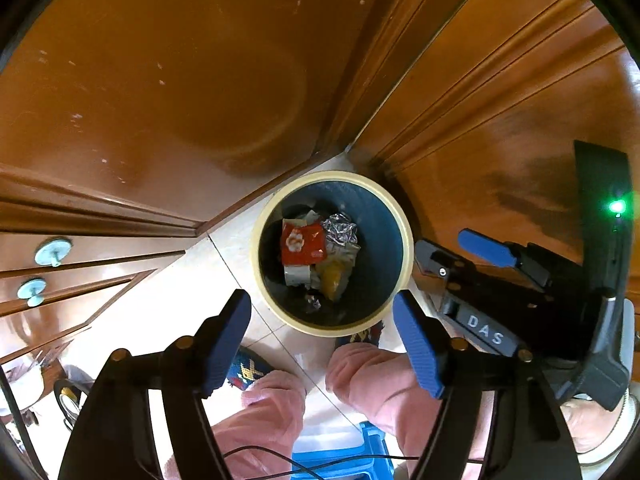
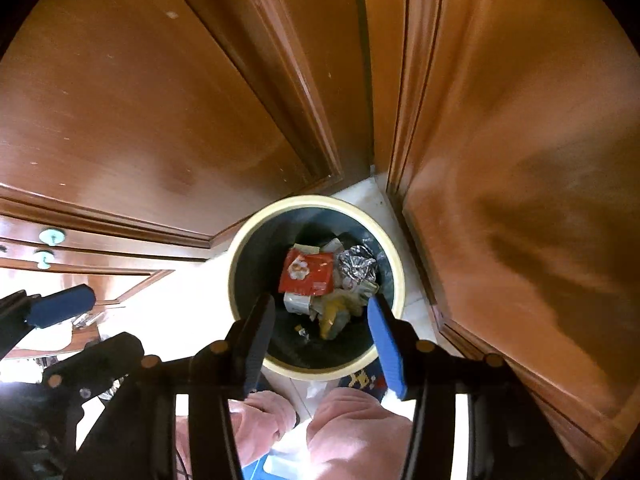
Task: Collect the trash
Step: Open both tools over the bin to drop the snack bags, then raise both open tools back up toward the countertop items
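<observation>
Both hand-held grippers, left (image 1: 322, 340) and right (image 2: 320, 340), hang spread and empty above the trash bin (image 1: 266, 216).

Left wrist view: looks steeply down along its tongs (image 1: 322, 340) from above the bin (image 1: 332, 254), which stands on the floor in a corner of wooden doors; the right tongs (image 1: 456, 254) show at the right edge. Right wrist view: also steeply down, along its tongs (image 2: 320, 344), slightly nearer the bin (image 2: 316, 286); the left tongs (image 2: 60, 308) show at left. Both views share the bin, doors, floor and knees.
</observation>
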Demonstrator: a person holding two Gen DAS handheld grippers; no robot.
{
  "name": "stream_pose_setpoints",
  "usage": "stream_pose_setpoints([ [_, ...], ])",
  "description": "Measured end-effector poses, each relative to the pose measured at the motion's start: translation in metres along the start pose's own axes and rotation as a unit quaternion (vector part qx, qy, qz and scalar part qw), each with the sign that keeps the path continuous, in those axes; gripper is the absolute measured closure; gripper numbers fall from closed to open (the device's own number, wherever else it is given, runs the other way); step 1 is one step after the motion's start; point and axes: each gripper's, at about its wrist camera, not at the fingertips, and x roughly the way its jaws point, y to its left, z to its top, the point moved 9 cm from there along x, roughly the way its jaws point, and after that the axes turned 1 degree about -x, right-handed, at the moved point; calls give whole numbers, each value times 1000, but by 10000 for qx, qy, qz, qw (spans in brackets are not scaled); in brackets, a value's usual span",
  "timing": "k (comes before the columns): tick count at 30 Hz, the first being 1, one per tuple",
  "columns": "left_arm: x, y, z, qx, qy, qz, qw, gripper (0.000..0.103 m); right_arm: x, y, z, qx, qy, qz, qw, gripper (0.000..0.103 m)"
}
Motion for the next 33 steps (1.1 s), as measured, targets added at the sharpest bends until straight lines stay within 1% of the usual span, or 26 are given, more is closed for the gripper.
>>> stream_pose_setpoints([
  [3,-18,-4,-1,98,-80,-22,9999,31,-24,4,1,-10,-90,41,10000,54],
  [6,-53,-12,-4,233,-212,-79,9995,31,-59,14,5,-48,-205,127,9997,54],
  [10,-113,-20,-3,385,-549,-122,9977,27,-118,25,15,-93,-424,209,9988,54],
  [13,-166,-25,-3,487,-837,-136,9952,25,-168,35,23,-253,-628,277,9973,54],
  [15,-193,-28,-3,565,-1009,-106,9932,25,-200,42,28,-354,-763,337,9959,54],
  [19,-258,-30,6,738,-1495,146,9859,25,-258,52,43,-510,-1037,482,9921,54],
  [23,-318,-35,25,701,-1960,305,9776,25,-310,63,64,-749,-1368,614,9858,54],
  [28,-389,-40,53,569,-2601,588,9621,21,-371,72,100,-1132,-1980,733,9709,54],
  [33,-434,-47,76,383,-3177,786,9442,21,-417,78,132,-1442,-2496,924,9531,54],
])
